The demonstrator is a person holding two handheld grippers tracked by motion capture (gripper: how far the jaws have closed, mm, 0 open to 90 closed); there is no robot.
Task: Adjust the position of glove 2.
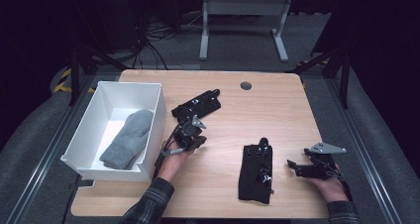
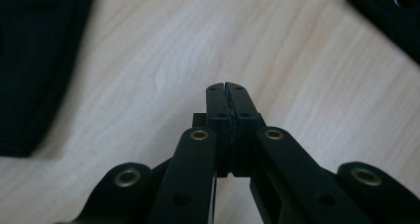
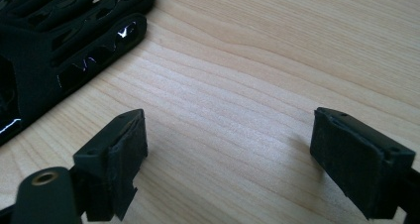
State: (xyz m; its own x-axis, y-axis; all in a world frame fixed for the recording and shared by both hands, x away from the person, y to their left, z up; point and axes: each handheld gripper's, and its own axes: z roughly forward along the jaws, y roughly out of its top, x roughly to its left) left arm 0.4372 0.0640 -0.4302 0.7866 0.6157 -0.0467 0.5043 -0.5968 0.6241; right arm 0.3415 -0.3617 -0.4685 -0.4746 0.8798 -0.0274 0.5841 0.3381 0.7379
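Note:
Two black gloves lie on the wooden table (image 1: pixel 277 110): one (image 1: pixel 196 105) near the middle back, one (image 1: pixel 256 172) near the front. My left gripper (image 1: pixel 194 135) sits just in front of the back glove, its jaws pressed shut with nothing between them (image 2: pixel 225 87); a dark glove (image 2: pixel 29 60) shows at its left. My right gripper (image 1: pixel 298 160) rests open to the right of the front glove. In the right gripper view its jaws (image 3: pixel 228 130) stand wide apart over bare wood, with that glove (image 3: pixel 64 45) at the upper left.
A white bin (image 1: pixel 159 110) stands at the table's left edge with a grey mitten (image 1: pixel 128 139) lying inside. A round cable port (image 1: pixel 245 85) is set in the table's back. Another table's frame (image 1: pixel 242 21) and cables are on the floor beyond.

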